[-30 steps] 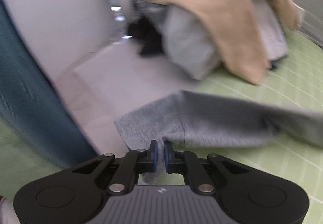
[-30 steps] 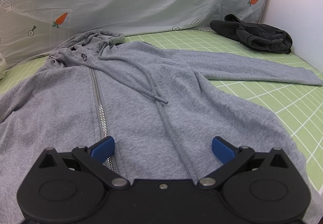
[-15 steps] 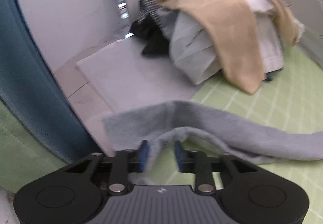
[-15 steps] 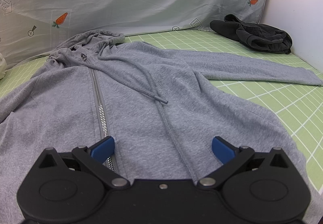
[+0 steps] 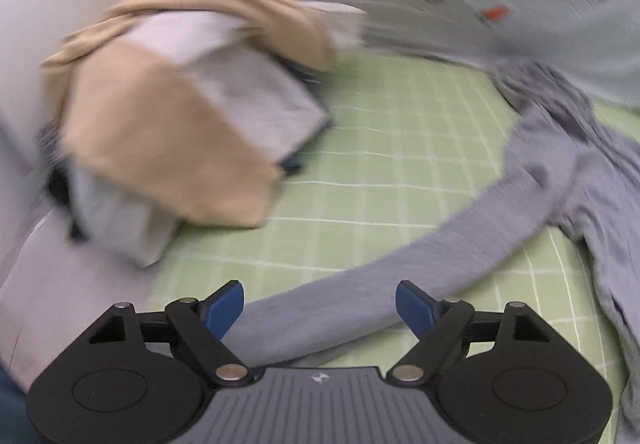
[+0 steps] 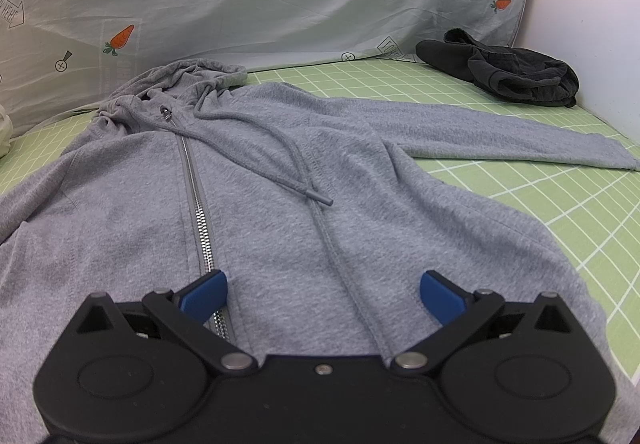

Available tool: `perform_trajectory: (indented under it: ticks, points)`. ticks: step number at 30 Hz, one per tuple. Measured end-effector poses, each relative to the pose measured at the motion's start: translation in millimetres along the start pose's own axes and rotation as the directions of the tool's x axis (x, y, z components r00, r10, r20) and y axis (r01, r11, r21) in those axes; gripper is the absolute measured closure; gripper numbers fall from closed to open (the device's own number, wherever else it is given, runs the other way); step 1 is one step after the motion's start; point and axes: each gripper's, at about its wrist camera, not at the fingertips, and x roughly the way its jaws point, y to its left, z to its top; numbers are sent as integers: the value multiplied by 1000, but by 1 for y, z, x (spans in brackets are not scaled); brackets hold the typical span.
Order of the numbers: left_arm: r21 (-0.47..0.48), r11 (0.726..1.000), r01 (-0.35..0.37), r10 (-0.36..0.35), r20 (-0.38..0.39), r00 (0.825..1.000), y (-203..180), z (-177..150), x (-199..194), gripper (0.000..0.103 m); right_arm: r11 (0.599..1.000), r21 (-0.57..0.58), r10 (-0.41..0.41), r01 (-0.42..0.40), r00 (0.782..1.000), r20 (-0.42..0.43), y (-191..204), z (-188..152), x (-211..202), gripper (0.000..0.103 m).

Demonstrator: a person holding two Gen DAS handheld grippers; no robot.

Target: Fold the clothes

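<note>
We are barely started — the grey zip hoodie (image 6: 280, 212) lies flat and unfolded on the green checked bed sheet (image 6: 560, 204). Our left gripper (image 5: 320, 302) has just been opening and now straddles the sleeve (image 5: 400, 276) without pinching it; our right gripper (image 6: 322, 294) hovers wide open, empty.

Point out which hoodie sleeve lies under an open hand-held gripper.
The sleeve in the left wrist view: it runs between the open left hand-held gripper fingers. The other sleeve stretches toward the black garment, away from the right hand-held gripper.
</note>
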Motion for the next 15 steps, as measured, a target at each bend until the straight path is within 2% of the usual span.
perform_trajectory:
  ticks: [4,7,13,15]
  points:
    - [94,995,40,-39,-20,999,-15,7,22,19,1000,0,1,-1,1000,0,0,0,0,0]
    - [118,989,87,-82,-51,995,-14,13,39,19,1000,0,1,-1,1000,0,0,0,0,0]
    - [109,964,243,-232,-107,967,-6,19,56,20,1000,-1,2,-2,1000,0,0,0,0,0]
    - [129,956,263,-250,-114,962,-9,18,56,26,1000,-1,2,-2,1000,0,0,0,1,0]
